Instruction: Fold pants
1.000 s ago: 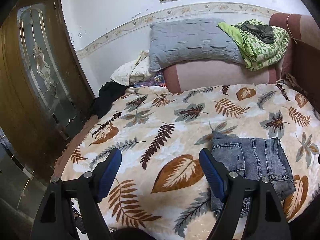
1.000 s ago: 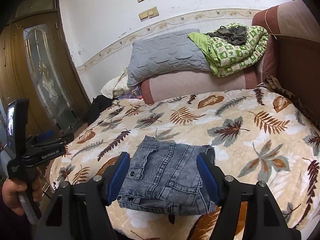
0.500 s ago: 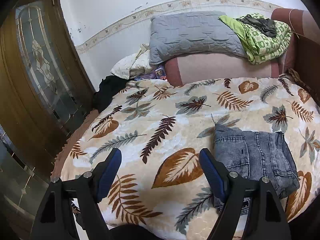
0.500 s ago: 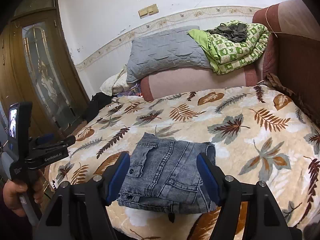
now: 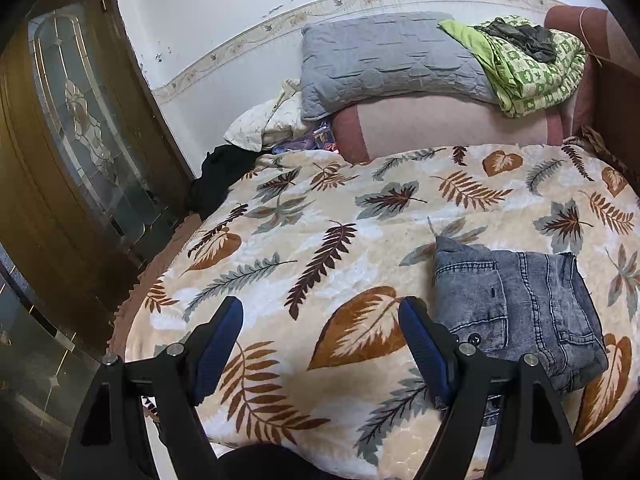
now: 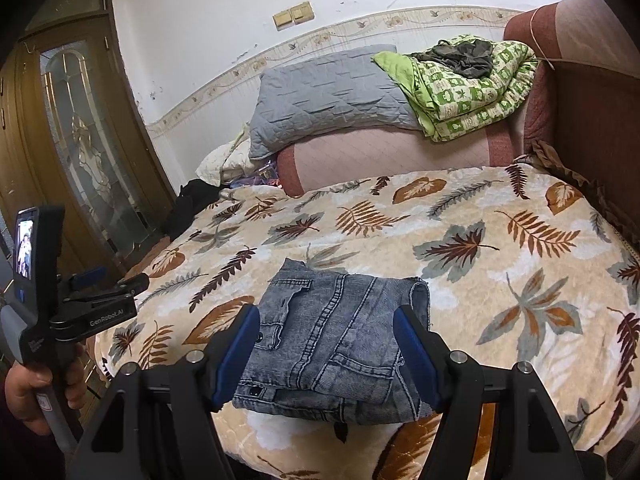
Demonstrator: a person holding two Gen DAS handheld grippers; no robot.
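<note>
Grey-blue jeans lie folded into a compact rectangle near the front edge of the leaf-patterned blanket. My right gripper hovers just over their near edge, open, with its blue pads either side of the bundle and not pressing it. In the left wrist view the jeans sit to the right of my left gripper, which is open over bare blanket with nothing between its fingers. The left gripper also shows at the left in the right wrist view, held by a hand.
A grey pillow and a green patterned quilt are piled on a pink bolster at the head. Dark clothing hangs off the bed's far left corner. A wooden door with a glass panel stands left.
The left wrist view has shifted very slightly. The jeans lie as before and both grippers keep the same opening.
</note>
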